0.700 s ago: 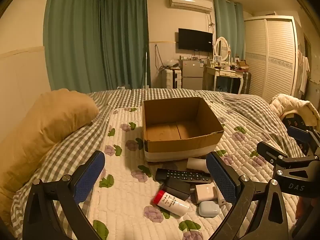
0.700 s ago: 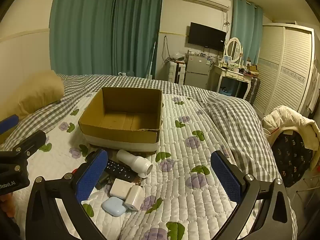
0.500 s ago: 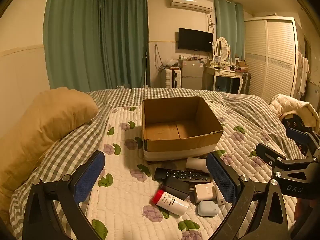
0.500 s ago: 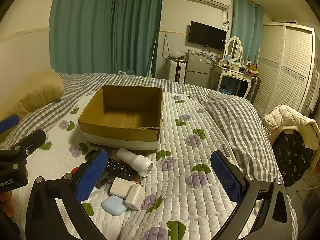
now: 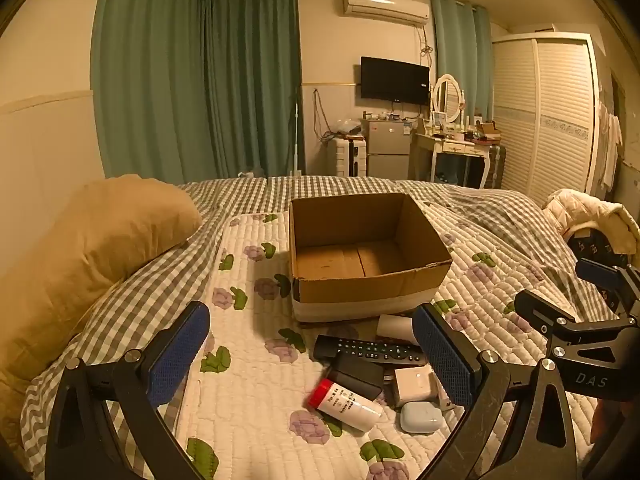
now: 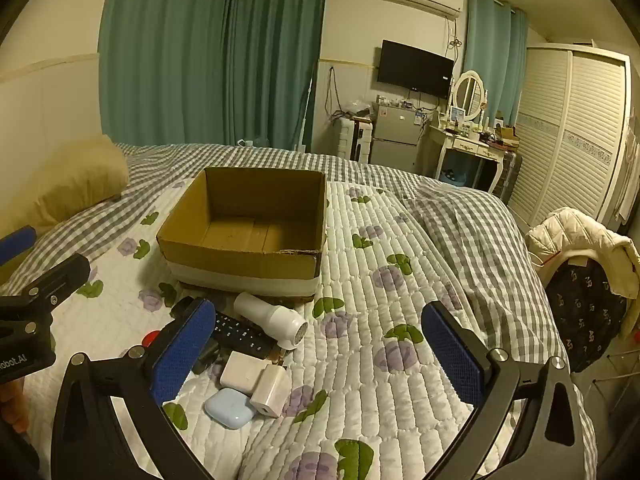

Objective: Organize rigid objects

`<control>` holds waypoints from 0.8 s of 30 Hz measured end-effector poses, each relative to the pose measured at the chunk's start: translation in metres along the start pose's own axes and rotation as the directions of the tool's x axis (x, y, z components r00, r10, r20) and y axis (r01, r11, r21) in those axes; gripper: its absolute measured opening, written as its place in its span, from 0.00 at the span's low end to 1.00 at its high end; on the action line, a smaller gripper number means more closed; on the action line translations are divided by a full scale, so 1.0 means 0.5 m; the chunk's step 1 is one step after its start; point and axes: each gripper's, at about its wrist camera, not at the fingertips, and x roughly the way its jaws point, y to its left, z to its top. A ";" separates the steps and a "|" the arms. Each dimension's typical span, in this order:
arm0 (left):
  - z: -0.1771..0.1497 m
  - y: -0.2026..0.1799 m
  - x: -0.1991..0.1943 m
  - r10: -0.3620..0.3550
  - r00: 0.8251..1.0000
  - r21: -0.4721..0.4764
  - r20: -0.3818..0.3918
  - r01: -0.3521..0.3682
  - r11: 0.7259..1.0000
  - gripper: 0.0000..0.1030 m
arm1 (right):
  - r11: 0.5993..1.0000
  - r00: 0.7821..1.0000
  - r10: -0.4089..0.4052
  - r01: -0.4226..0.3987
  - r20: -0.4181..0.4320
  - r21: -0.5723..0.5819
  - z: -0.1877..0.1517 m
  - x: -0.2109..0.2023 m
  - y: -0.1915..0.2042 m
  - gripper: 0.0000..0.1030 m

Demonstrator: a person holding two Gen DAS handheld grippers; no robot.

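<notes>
Left gripper (image 5: 310, 356): jaws spread wide, nothing between the pads, held above the quilt (image 5: 248, 400). Right gripper (image 6: 320, 348): likewise spread wide, nothing held.

Box (image 5: 364, 256): open cardboard, interior bare, sits on the quilt mid-bed, far side of the clutter.

Clutter lies on the quilt just near of the box:
- remote (image 5: 370, 350), black, lying crosswise
- white cylinder (image 6: 272, 318) on its side, touching the remote, closest to the box
- bottle (image 5: 346, 404), white with red cap, on its side, nearest on the left
- black case (image 5: 356, 374) between remote and bottle
- white square charger (image 6: 242, 372), with a white plug (image 6: 272, 392) against its right side
- blue earbud case (image 6: 230, 408), nearest of the pile.

Pillow (image 5: 92, 256) at far left.
</notes>
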 end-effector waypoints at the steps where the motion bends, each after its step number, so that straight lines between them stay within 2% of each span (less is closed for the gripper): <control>1: 0.000 0.000 0.000 0.004 1.000 0.001 -0.001 -0.004 1.000 1.00 | 1.000 1.000 0.002 -0.002 0.000 -0.001 0.002 0.000 -0.001 1.00; 8: -0.003 -0.001 0.004 0.022 1.000 0.010 -0.004 -0.022 1.000 1.00 | 1.000 1.000 0.009 -0.009 -0.002 -0.004 -0.017 0.000 0.007 1.00; 24: -0.007 -0.003 0.003 0.022 1.000 0.007 -0.005 -0.022 1.000 1.00 | 1.000 1.000 0.014 -0.014 -0.016 -0.004 -0.006 0.003 0.007 1.00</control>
